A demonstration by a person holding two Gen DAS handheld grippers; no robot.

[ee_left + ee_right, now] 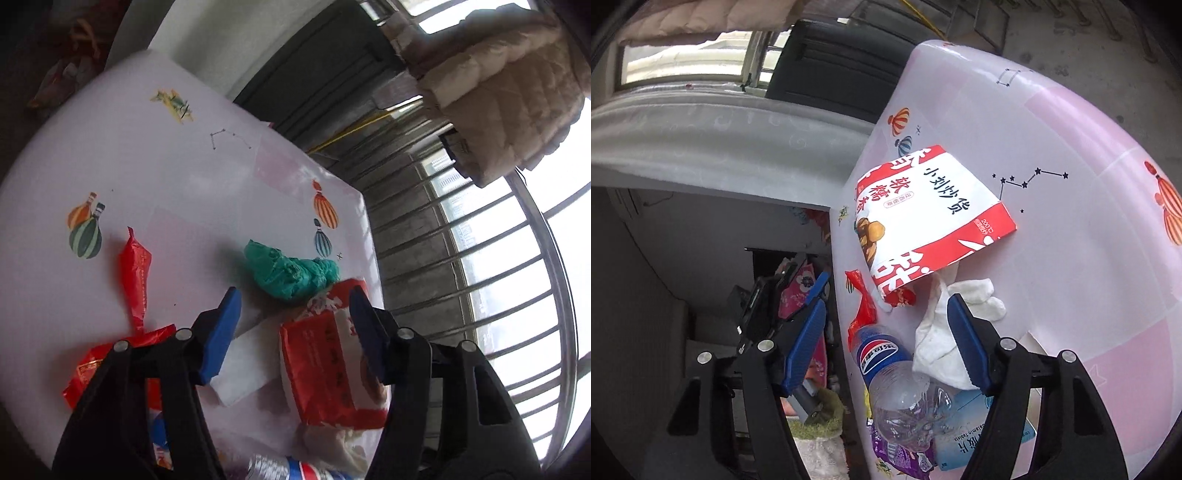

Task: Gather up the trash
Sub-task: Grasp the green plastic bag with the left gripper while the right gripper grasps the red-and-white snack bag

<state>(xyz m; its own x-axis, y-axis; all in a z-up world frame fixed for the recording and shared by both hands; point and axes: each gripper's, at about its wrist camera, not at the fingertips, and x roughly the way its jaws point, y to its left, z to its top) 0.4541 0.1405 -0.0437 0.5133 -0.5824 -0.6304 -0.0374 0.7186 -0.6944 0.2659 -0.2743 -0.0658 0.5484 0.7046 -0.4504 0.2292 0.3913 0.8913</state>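
In the left wrist view my left gripper (293, 332) is open above the table, over a white tissue (242, 363) and beside a red-and-white paper bag (325, 365). A crumpled green bag (291, 271) lies just beyond the fingertips. A twisted red wrapper (136, 273) and another red wrapper (90, 371) lie to the left. In the right wrist view my right gripper (886, 328) is open over a crushed Pepsi bottle (890, 369) and a white tissue (942, 332). The red-and-white bag (923, 214) lies further out.
The table (147, 166) has a pink cloth with balloon prints. A purple wrapper (897, 454) and a blue tablet box (971, 439) lie near the bottle. A window with bars (498, 277) and a padded beige jacket (506, 88) are at the right. The table edge (838, 280) drops to cluttered floor.
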